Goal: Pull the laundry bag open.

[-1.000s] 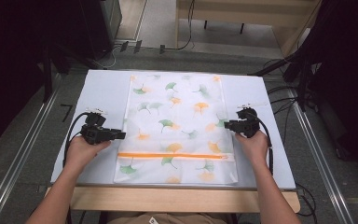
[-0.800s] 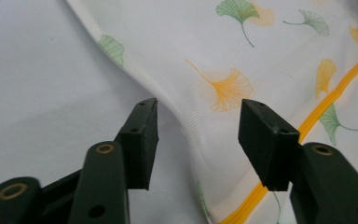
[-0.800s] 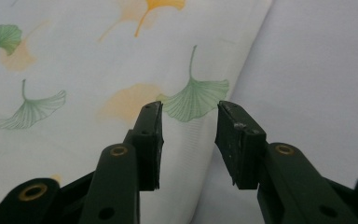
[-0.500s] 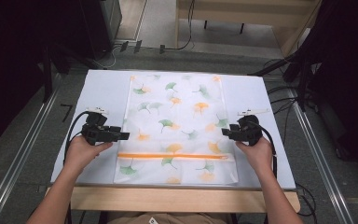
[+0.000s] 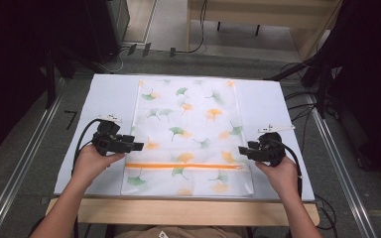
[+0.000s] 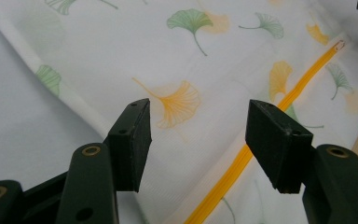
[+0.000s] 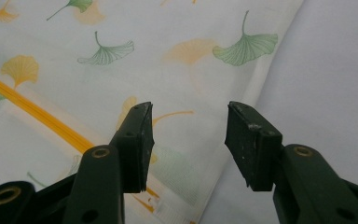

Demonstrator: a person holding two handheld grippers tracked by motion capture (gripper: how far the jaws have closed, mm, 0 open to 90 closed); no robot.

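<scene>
While the white mesh bag printed with ginkgo leaves (image 5: 188, 134) lies flat mid-table, its orange zipper (image 5: 183, 166) near the front edge, we have just spread both claws, left gripper (image 5: 138, 147) and right gripper (image 5: 241, 149), empty; next likely regripping its side edges.

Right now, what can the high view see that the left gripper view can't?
High view alone: the person's hands, both hand-held grippers, left and right, and the pale table around the whole leaf-print cloth bag. Left gripper view alone: its open black jaws close up, nothing between them, over one orange leaf. Both: the bag and its orange zipper.
</scene>
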